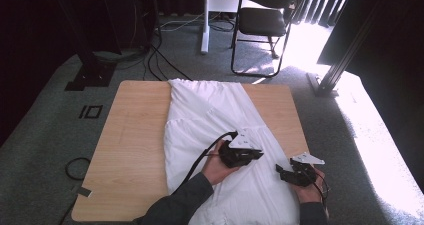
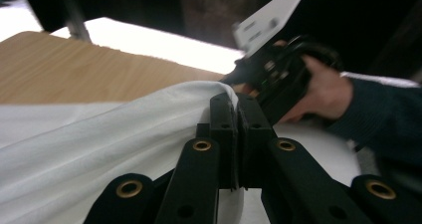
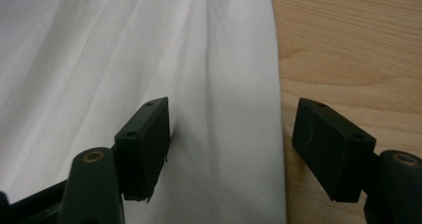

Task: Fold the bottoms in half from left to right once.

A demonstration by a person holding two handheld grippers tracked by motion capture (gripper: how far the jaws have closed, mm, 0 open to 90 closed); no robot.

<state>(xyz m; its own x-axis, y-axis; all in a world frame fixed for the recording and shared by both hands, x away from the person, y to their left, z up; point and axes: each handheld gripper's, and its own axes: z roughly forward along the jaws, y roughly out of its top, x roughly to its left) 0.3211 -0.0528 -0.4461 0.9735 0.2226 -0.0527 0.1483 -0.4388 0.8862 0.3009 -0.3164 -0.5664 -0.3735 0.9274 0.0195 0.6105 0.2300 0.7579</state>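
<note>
On the wooden surface [image 1: 130,135] we see a white cloth [image 1: 210,115] spread from the far edge down to the near edge, a little right of the middle, with bare wood on both sides of it. We hold the left gripper [image 1: 250,155] over the near part of the cloth, its grey three-cornered plate on top and its black cable looping back along the sleeve. In the left gripper view its jaws are pressed together on a raised fold of the cloth [image 2: 149,129], which drapes away to the left in a taut ridge. Beyond that fold we see the other hand with the right gripper [image 2: 268,69].

Near the right edge of the cloth we hold the right gripper [image 1: 285,172], low and close to the near edge of the surface. In the right gripper view its jaws stand apart, one over the white cloth [image 3: 149,59] and the other over bare wood [image 3: 348,45], with the cloth's straight edge running between them. Nothing is pinched there.

Beyond the far edge of the surface a black chair [image 1: 262,20] stands on the grey carpet.
</note>
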